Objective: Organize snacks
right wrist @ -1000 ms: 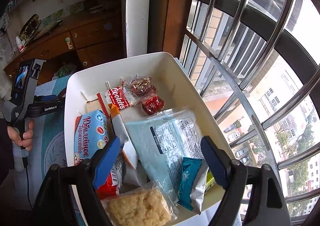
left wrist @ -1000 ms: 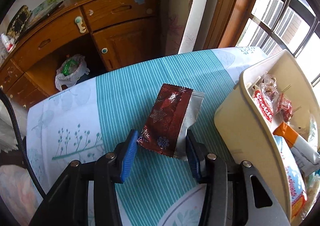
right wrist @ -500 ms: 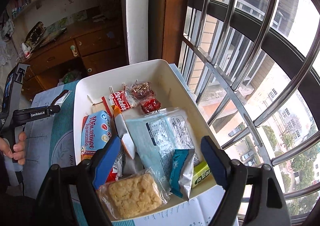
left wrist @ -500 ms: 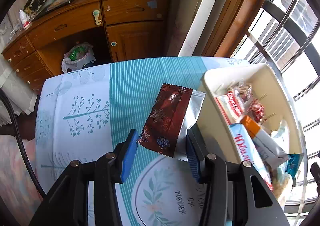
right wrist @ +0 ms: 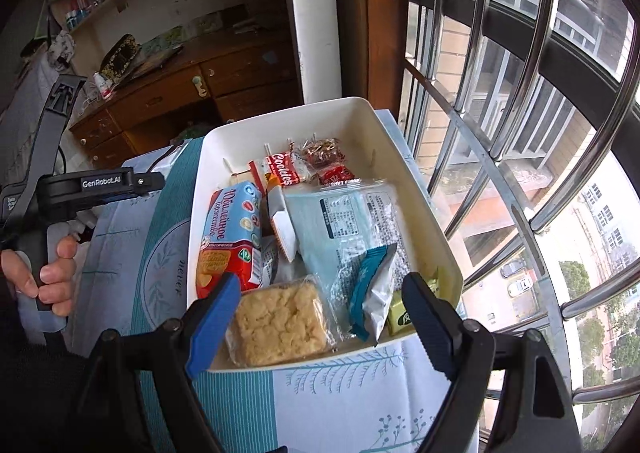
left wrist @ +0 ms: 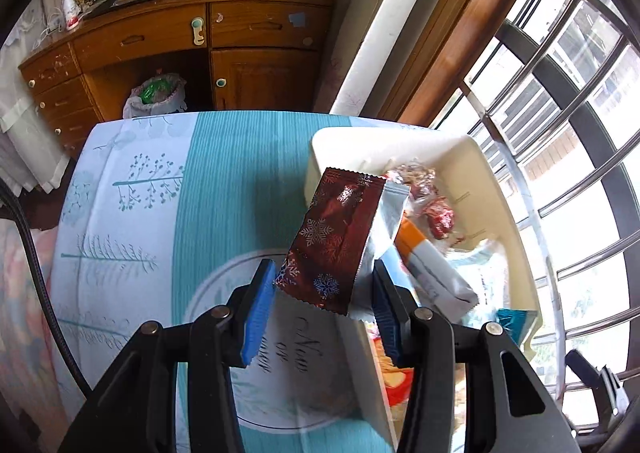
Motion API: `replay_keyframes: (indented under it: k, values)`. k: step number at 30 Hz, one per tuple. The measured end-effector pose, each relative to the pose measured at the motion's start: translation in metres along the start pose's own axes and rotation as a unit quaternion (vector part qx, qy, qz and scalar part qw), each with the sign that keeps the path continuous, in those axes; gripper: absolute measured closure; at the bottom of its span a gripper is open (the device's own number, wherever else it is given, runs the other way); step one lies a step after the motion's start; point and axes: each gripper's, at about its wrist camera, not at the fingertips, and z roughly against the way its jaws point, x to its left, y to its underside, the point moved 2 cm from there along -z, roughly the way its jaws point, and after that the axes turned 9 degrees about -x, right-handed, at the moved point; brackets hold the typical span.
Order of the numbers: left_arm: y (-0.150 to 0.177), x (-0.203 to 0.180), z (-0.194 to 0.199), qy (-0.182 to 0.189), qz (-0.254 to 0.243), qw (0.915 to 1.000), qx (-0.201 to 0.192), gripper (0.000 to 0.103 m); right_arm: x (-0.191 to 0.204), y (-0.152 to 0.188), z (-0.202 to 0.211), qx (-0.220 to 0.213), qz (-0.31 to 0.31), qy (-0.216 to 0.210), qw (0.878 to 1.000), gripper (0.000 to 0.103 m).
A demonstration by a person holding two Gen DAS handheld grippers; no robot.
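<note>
My left gripper (left wrist: 323, 277) is shut on a dark red snack packet (left wrist: 336, 237) printed with snowflakes, pinching its lower end. The packet hangs above the left wall of a cream bin (left wrist: 400, 133). In the right wrist view the same bin (right wrist: 280, 117) holds several snacks: a blue and red biscuit pack (right wrist: 230, 237), a pale blue bag (right wrist: 344, 225), a wrapped crumbly cake (right wrist: 280, 321) and a teal packet (right wrist: 370, 293). My right gripper (right wrist: 322, 289) hovers open over the bin's near end, with nothing pinched between its pads.
The bin sits on a table with a teal and white tablecloth (left wrist: 140, 213), close to a barred window (left wrist: 560, 133). A wooden desk (left wrist: 200, 33) stands beyond the table's far edge. A hand (right wrist: 52, 273) grips the left gripper's handle at the left.
The left gripper has carried the red packet up and to the right, from over the tablecloth to above the bin's left wall. The right gripper has drawn back toward the bin's near end.
</note>
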Motion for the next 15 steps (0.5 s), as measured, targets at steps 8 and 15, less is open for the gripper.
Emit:
replay_keyframes:
  k: [8,15]
  values:
    - [0.014,-0.040,0.003,0.018,0.035,0.9992,0.005,0.057,-0.006,0.018,0.009,0.032,0.004,-0.080,0.996,0.011]
    - [0.028,-0.063,-0.006,0.038,0.063,0.9969,0.027,0.057,-0.015,0.021,0.013,0.041,0.021,-0.109,0.993,0.011]
